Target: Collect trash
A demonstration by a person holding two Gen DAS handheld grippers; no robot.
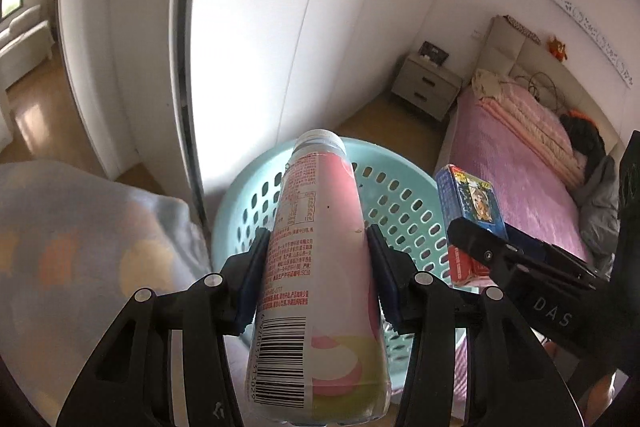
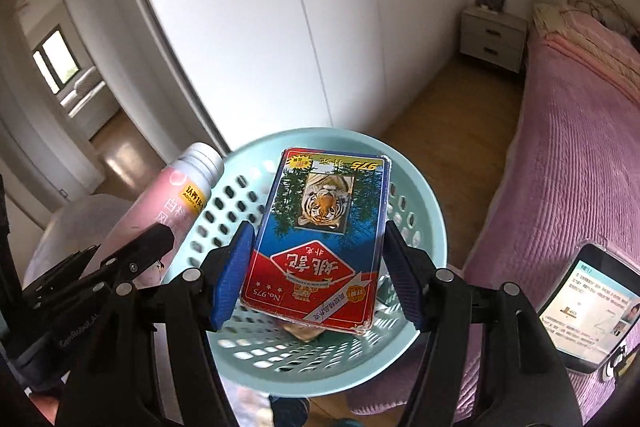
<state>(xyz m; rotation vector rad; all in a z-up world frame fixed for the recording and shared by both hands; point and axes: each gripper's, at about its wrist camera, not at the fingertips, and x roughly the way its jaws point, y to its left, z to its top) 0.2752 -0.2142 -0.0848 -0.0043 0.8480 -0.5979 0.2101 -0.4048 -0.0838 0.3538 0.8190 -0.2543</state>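
In the left wrist view, the left gripper (image 1: 316,247) pinches a pink-labelled drink bottle (image 1: 320,267) across its body, the blue pads pressed to both sides. The bottle fills the lower centre of the frame, its white cap at the upper end and a barcode near the bottom edge. Behind it, at centre, sits a pale turquoise perforated basket (image 1: 404,203), the bottle's cap end overlapping the basket's rim in the picture. At the right of the frame the right gripper (image 1: 472,247) comes in from the lower right, carrying a blue and red card box (image 1: 468,203) over the basket's right edge.

In the right wrist view, the right gripper (image 2: 320,247) clamps the same card box (image 2: 320,239) by its long edges; a tiger picture shows on its face, printed upside down to the camera. The box hangs over the open basket (image 2: 424,195), which fills the lower centre. Something small lies on the basket floor, mostly hidden beneath the box. The bottle (image 2: 176,203) appears at the left, held just beside the basket's left rim.

A pink-covered bed (image 2: 560,155) runs along the right side, a phone (image 2: 588,311) with a lit screen at the lower right. White wardrobe doors (image 2: 260,7) fill the upper centre, a bedside drawer unit (image 2: 492,35) at upper right.
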